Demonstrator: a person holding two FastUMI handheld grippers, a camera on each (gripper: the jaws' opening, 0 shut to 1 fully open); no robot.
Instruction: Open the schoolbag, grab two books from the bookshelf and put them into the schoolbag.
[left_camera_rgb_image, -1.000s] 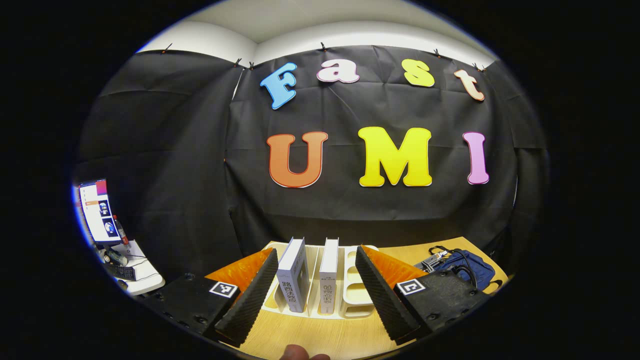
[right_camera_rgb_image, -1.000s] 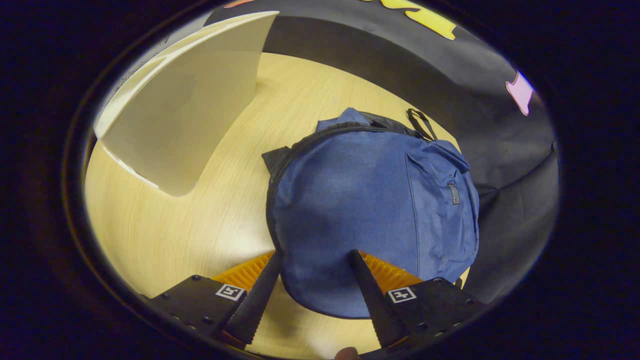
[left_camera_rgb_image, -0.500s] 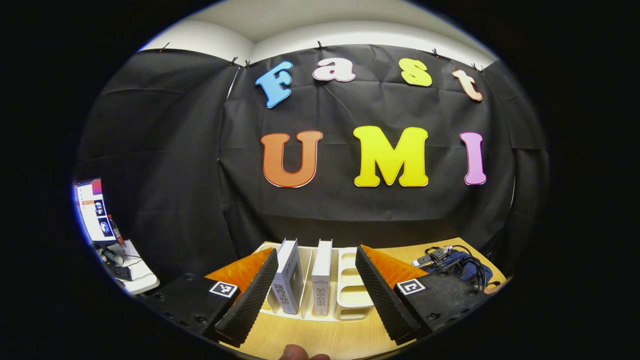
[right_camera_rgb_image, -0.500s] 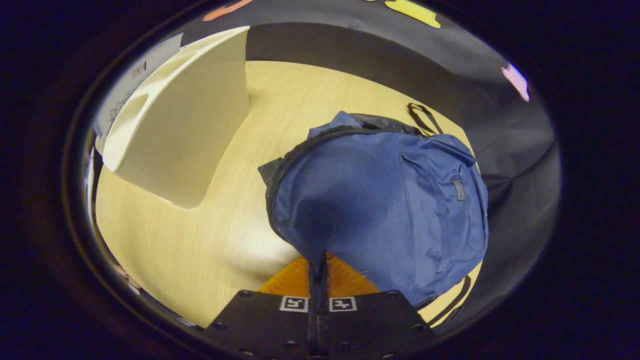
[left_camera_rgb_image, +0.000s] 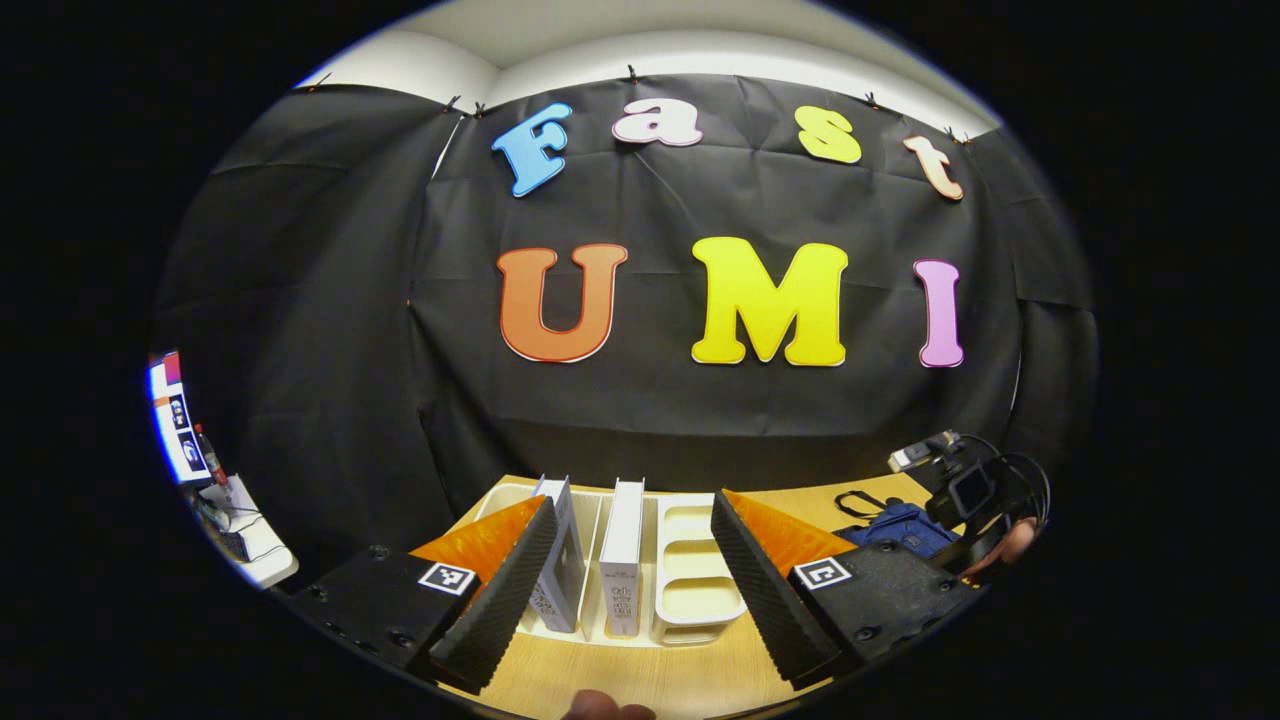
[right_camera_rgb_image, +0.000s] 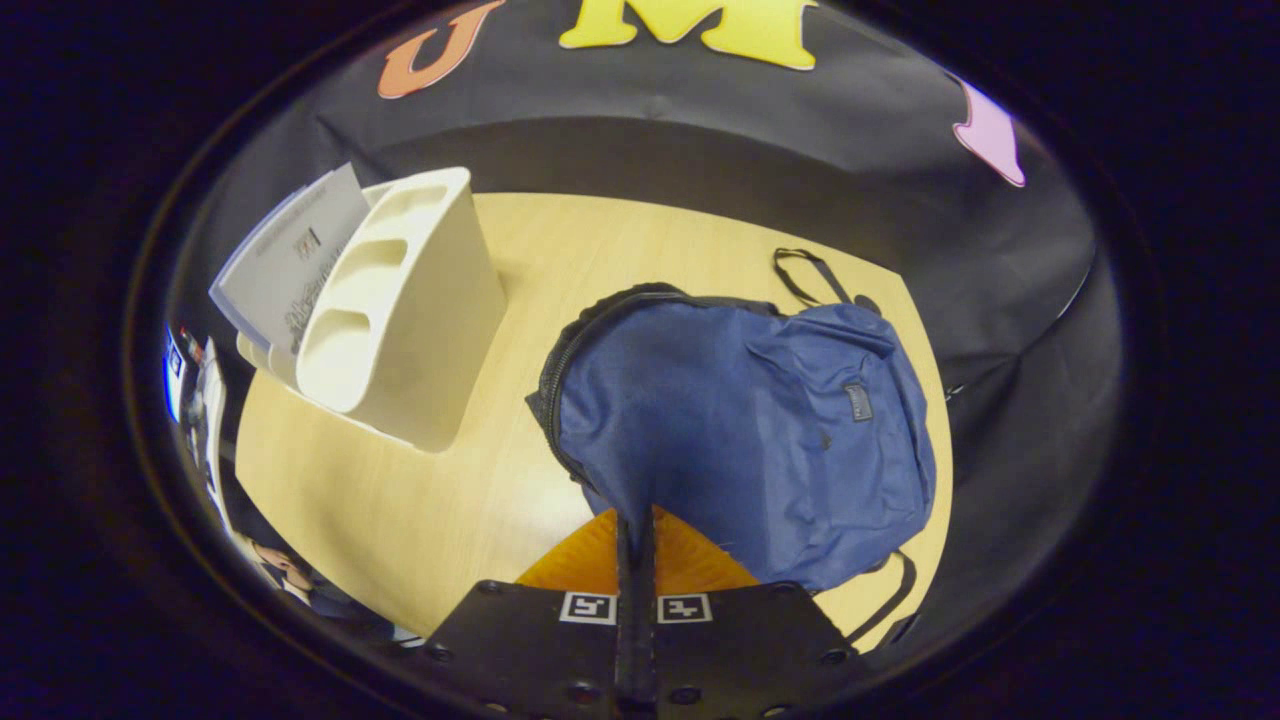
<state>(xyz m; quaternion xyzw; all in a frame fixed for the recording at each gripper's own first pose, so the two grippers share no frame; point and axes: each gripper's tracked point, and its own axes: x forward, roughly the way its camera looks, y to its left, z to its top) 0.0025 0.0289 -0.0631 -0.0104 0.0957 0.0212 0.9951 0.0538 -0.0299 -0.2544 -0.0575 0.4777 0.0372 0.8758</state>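
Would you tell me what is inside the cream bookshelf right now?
Two upright books stand in the bookshelf's left slots; the right slot is empty. The left gripper's finger covers part of the leftmost book.

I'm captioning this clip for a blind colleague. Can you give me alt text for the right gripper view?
The right gripper, shut, pinches a fold of the blue schoolbag lying on the wooden table. To the left stands a cream bookshelf with a book behind it.
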